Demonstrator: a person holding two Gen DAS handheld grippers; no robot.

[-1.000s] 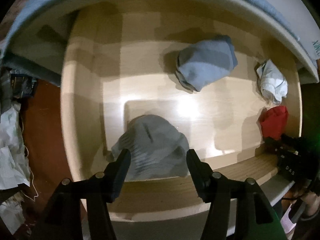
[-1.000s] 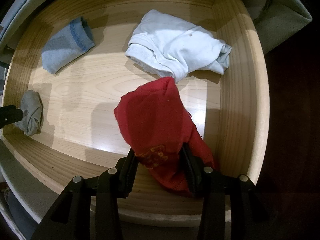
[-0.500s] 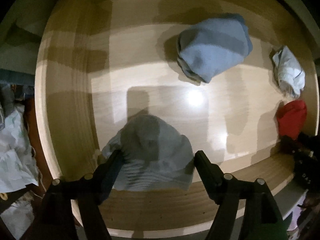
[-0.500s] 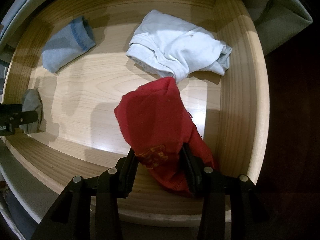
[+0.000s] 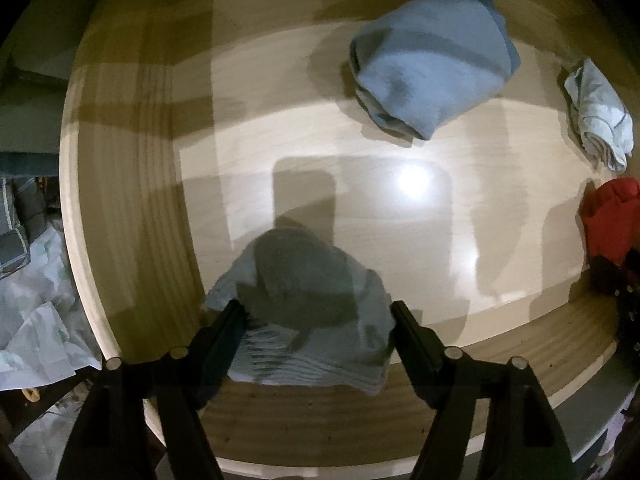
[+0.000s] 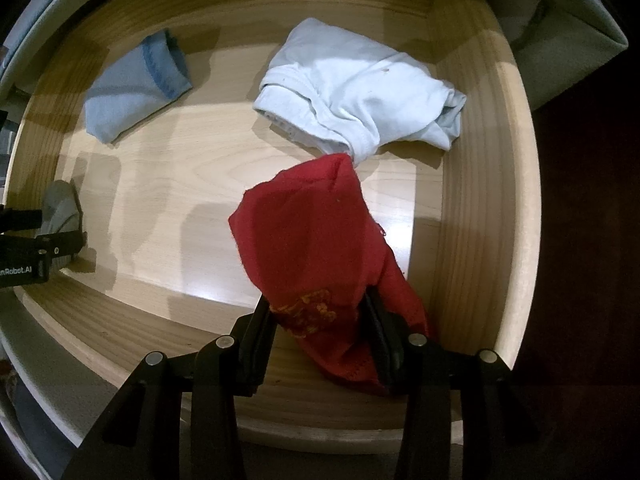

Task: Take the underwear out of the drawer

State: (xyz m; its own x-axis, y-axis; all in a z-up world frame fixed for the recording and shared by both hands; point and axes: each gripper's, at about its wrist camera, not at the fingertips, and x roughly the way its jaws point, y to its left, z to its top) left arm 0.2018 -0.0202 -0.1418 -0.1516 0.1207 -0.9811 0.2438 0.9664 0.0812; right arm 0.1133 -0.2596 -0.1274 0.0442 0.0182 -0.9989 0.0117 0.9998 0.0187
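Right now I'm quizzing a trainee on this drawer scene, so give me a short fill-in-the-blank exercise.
1. The right gripper is shut on the ___ underwear.
2. The left gripper has its jaws wide either side of the ___ piece.
3. The white piece lies in the wooden ___.

Missing words: red; grey; drawer

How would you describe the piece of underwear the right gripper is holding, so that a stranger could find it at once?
Look into the open wooden drawer, at its near right corner. There the right gripper has its jaws shut on the red underwear, just in front of the white underwear. It is the only red piece, with yellow printing near the jaws.
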